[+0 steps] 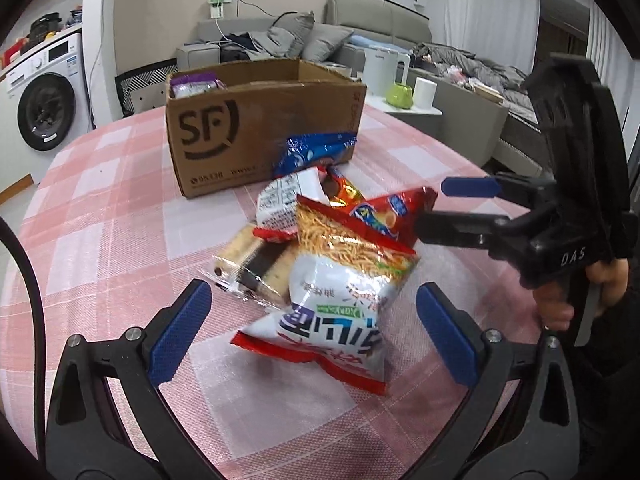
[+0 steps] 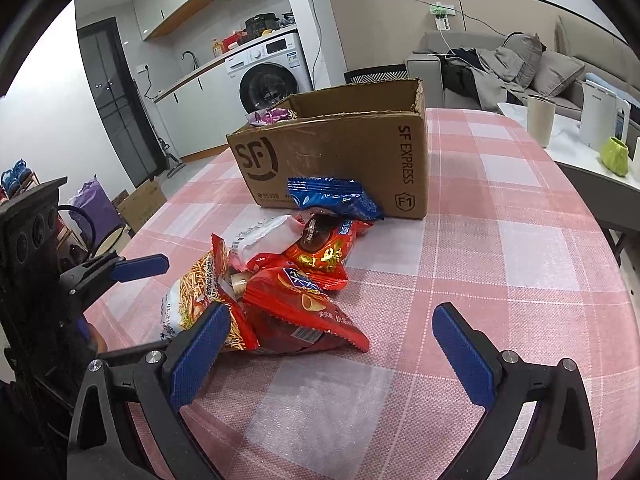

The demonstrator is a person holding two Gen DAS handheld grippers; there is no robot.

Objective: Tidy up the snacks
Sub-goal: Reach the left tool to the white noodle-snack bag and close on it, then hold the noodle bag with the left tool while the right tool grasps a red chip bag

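on the pink checked tablecloth [image 1: 120, 208] we have the cardboard box [image 1: 256, 128] standing open-topped at the far side, with a purple packet [image 1: 192, 82] already inside its left end. just in front of it lies the heap of snacks, the blue packet [image 2: 334, 196] leaning against the box wall and the rest piled loosely toward us.

nearest our left gripper [image 1: 312, 332] is the noodle snack bag [image 1: 340, 280], puffy and resting on a clear-wrapped cake pack [image 1: 256, 264]. the left jaws stand wide, one on each side of the bag, holding nothing. our right gripper [image 2: 332, 356] is also spread wide and empty, close to the red chip bag [image 2: 304, 312].

we judge the next step is one bag at a time: we should close gently on a crimped edge rather than the air-filled middle, lift clear of its neighbours, and carry it over the box rim before letting go.
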